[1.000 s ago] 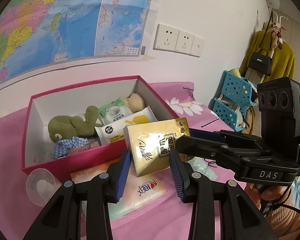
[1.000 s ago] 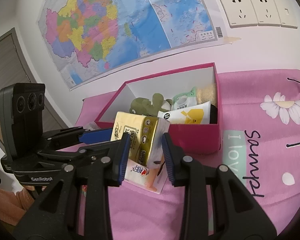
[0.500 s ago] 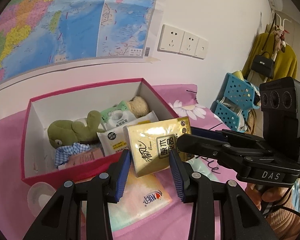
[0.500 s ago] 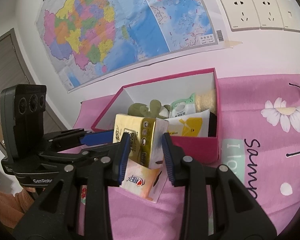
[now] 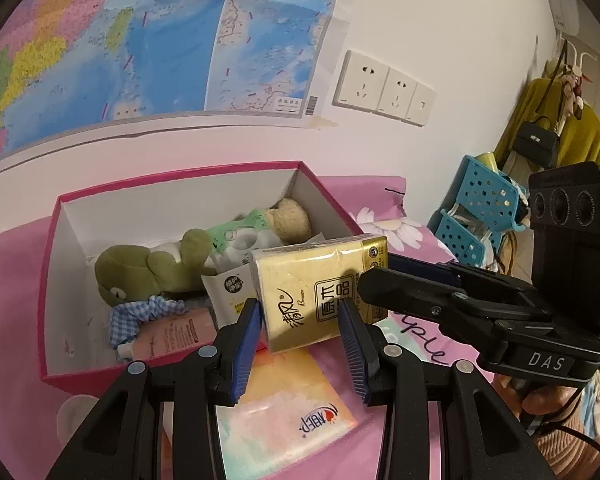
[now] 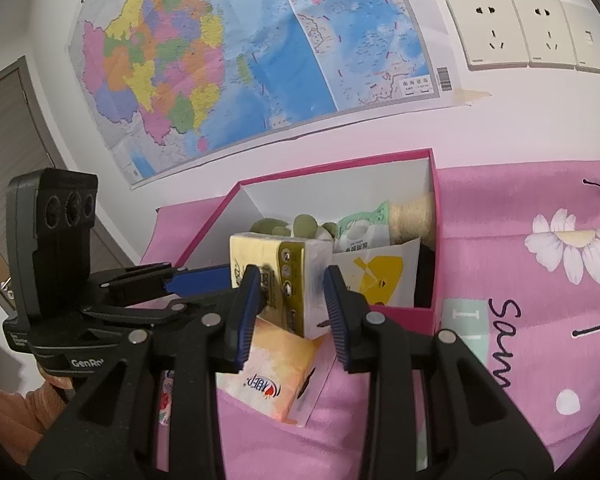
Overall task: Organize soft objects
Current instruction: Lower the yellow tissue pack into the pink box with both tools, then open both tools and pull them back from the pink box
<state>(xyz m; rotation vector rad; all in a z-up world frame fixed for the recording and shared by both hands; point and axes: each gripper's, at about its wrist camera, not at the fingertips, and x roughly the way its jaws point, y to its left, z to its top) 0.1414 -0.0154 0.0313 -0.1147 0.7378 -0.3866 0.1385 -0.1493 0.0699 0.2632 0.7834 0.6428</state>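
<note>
Two claws (image 5: 300, 344) (image 6: 290, 308) on one gold tissue pack (image 5: 320, 280).

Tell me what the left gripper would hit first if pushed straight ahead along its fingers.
The left gripper already holds the gold-wrapped tissue pack. Straight on, that pack would likely meet the white wipes pouch inside the pink cardboard box; depth is uncertain.

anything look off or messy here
The pink box is crowded: green plush, wipes packs and a bear lie jumbled, not in rows. The gold tissue pack, held tilted by both claws, hangs over its front edge. An orange tissue pack lies outside on the pink cloth.
</note>
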